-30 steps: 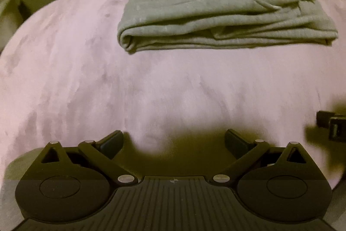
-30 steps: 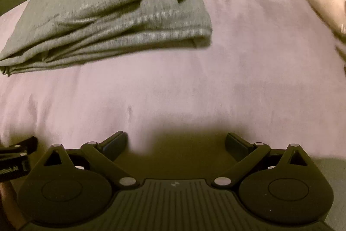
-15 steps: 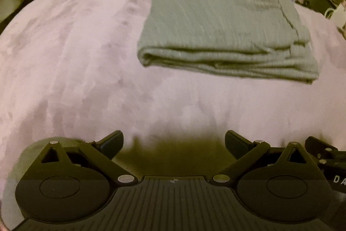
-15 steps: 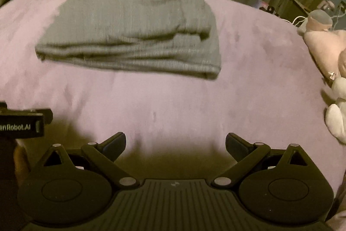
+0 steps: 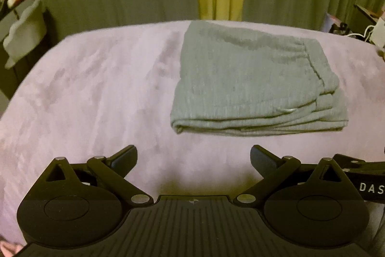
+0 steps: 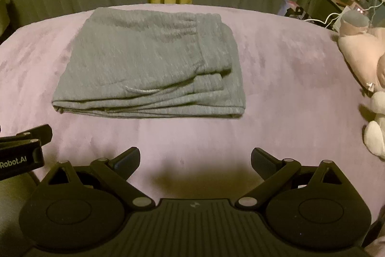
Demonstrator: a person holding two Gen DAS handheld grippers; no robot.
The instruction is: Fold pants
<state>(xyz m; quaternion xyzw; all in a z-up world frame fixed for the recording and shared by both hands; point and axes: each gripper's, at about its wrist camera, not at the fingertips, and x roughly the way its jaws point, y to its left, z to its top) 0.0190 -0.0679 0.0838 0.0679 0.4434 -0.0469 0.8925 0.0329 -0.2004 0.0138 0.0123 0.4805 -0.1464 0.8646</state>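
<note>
Left wrist view: left gripper (image 5: 193,157) spread wide, holding nothing, hovering over the bed cover (image 5: 96,93) on the near side of the pants (image 5: 250,81). Pants folded into a flat grey stack, layered edges facing the gripper, lying apart from it; folding looks done.

Right wrist view: right gripper (image 6: 195,158) likewise wide open and empty, near side of the pants (image 6: 154,64), clear of them. Plush toy (image 6: 361,57) well right of the pants, untouched.
</note>
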